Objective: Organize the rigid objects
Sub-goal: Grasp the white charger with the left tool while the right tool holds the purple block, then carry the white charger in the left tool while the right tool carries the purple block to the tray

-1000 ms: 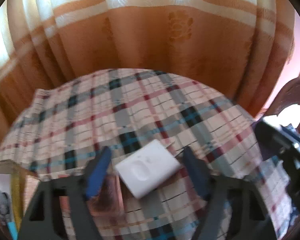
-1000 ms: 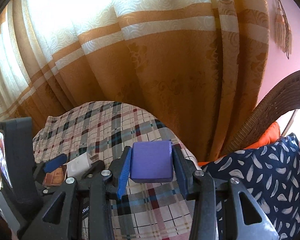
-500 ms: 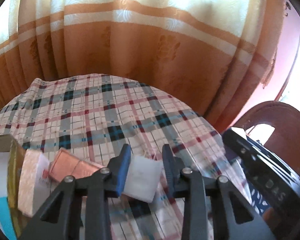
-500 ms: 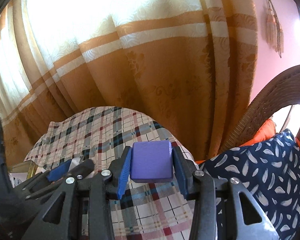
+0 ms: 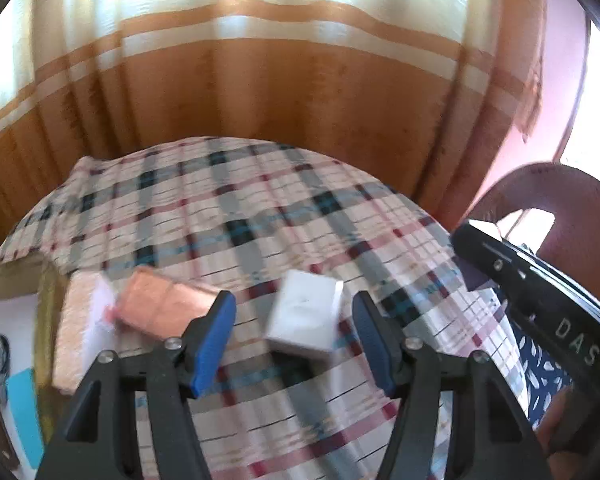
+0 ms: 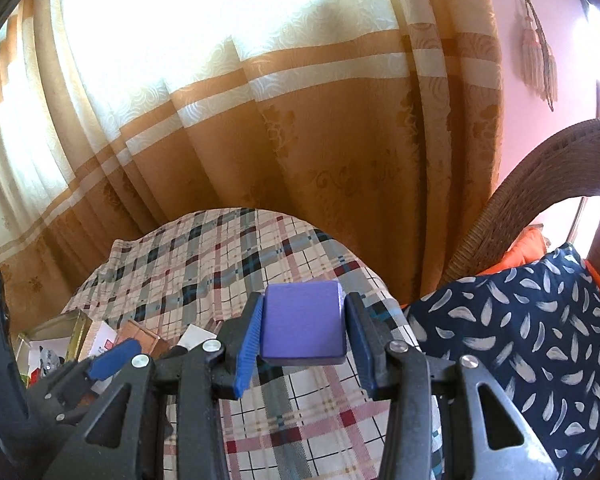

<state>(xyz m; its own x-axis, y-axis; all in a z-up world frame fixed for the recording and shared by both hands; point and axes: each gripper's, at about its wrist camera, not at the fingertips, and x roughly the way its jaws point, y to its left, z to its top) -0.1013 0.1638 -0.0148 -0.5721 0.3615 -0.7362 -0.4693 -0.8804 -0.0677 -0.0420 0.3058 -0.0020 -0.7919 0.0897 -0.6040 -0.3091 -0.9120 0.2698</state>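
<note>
The left claw (image 5: pixel 294 334) was opening, its blue pads (image 5: pixel 213 338) standing clear of the white box (image 5: pixel 305 316) that lay between them on the plaid-covered desk (image 5: pixel 228 216); gaps showed on both sides of the box, so nothing was gripped. The frame was blurred, and the box looked tilted, though I could not say for certain that it rested flat on the cloth. To its left lay a copper-coloured box (image 5: pixel 162 305), and just beyond that a pale box with a textured side (image 5: pixel 82 334), near an open carton (image 5: pixel 8 304) at the desk's left edge. The right claw (image 6: pixel 303 330) was clamped on a purple block (image 6: pixel 303 326), both pads pressed against its sides, held above the desk's near right part. A navy feather-print cushion (image 6: pixel 520 344) sat on a wicker chair (image 6: pixel 540 184) to the right, with orange-and-cream curtains (image 6: pixel 300 120) behind.
</note>
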